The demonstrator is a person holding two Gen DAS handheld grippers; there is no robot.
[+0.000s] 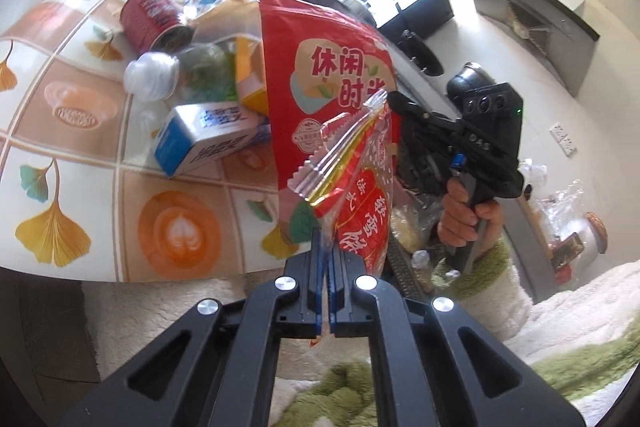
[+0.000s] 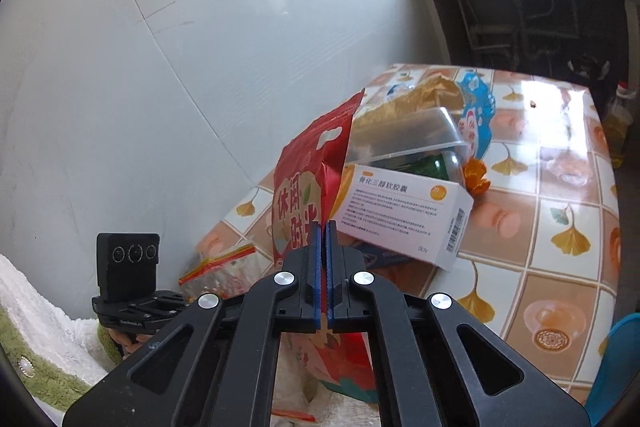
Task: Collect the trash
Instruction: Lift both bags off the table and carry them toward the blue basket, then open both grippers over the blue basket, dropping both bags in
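My left gripper [image 1: 325, 233] is shut on a small red and clear snack wrapper [image 1: 352, 187], held up beside a large red snack bag [image 1: 324, 75]. My right gripper [image 2: 325, 227] is shut on the edge of that large red bag [image 2: 308, 187], holding it upright at the table's near edge. The right gripper's body [image 1: 460, 139] shows in the left wrist view just right of the bag. On the table behind the bag lies a trash pile: a red can [image 1: 150, 17], a clear bottle [image 1: 160, 75], a blue and white box [image 1: 208, 135], a white medicine box [image 2: 404, 215].
The table has a patterned cloth [image 1: 80, 155] with leaves and cups. A clear plastic tray [image 2: 404, 135], a blue bag [image 2: 476, 111] and orange peel [image 2: 476, 175] lie in the pile. A white wall [image 2: 120, 67] stands left; a dark counter [image 2: 540, 7] behind.
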